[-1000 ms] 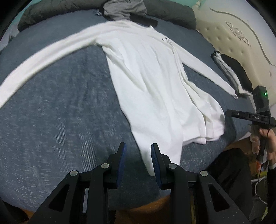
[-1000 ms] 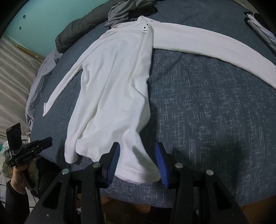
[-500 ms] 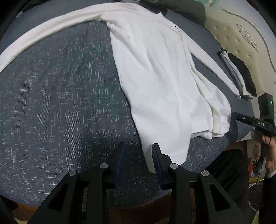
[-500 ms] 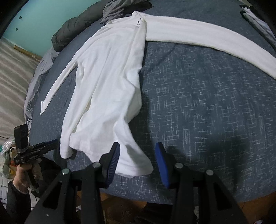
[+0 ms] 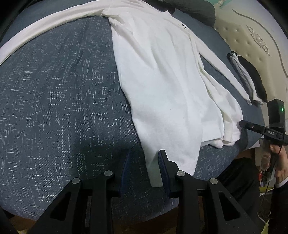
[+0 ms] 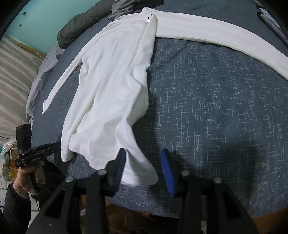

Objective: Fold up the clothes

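A white long-sleeved shirt (image 5: pixel 162 75) lies flat on the blue-grey bed cover (image 5: pixel 63 108), sleeves spread wide and hem toward me. My left gripper (image 5: pixel 144 162) hovers at the hem's left corner, its jaws apart; the cloth's edge lies between the pads, close to the right one, and is not pinched. In the right wrist view the shirt (image 6: pixel 111 86) runs away from my right gripper (image 6: pixel 144 162). Its jaws are closing around the rumpled right hem corner, which sits between the pads and is not clamped.
The bed's front edge lies just under both grippers. A dark grey duvet (image 5: pixel 194 9) is heaped at the far end. Folded black and grey clothes (image 5: pixel 252 79) lie by the cream tufted headboard (image 5: pixel 252 41). A hand (image 5: pixel 277 158) holds the other gripper.
My left gripper has sunk toward the bed, so the hem's left corner now lies between its fingers. In the right wrist view the hem corner has slid slightly left between the fingers.
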`<state>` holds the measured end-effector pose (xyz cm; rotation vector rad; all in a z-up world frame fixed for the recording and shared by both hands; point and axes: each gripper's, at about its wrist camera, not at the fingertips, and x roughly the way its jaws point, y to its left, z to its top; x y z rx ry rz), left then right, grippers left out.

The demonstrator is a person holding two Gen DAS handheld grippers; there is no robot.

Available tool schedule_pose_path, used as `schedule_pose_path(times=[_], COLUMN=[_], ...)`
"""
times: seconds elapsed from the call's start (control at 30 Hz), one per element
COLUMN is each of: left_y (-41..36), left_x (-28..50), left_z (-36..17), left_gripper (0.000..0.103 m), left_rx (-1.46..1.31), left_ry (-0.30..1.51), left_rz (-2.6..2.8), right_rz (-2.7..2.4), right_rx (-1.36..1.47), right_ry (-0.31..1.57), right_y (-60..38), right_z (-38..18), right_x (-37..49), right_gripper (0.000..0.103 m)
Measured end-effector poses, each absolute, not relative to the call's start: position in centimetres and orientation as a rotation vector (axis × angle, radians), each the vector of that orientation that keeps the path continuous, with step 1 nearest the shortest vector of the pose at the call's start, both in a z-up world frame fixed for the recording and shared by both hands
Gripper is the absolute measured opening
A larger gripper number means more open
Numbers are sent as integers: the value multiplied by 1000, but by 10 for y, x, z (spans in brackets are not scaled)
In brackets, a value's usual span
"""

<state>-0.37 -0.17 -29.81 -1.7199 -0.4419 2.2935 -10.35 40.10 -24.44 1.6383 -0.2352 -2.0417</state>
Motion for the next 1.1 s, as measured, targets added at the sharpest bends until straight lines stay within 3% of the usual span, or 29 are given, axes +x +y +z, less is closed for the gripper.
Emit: schedule_pose_path(times=[0.1,0.17,0.27,0.67,1.0,1.1], left_y=[1,2,4,-30,-61,-64], left_x=[-4,-4,-4,-6,-4,-5], left_z=[-297,-295,-291,-261,-247,-249], left_gripper=[24,11,3,1,1,1], left_rx=[-1714,-1708,-1696,-1625,-1606,-1615], left_ry=[-420,-406,-382,-394,-414,-426], left_rz=[2297,2300,2307,2384,2482,2488], right_rz=[-2045,-2054,-2068,-2161,-2136,-2113], right_rx=[1621,1602,1574,1462,1482,1532], right_ry=[-230,-214,-199,-239,-302,-236], right_y=[401,401,402,434,453,439], right_z=[-244,-241,-236,-195,-199,-211], right_x=[-104,-103,-101,-106,-109,-109], right_gripper=[17,12,7,3,4,27])
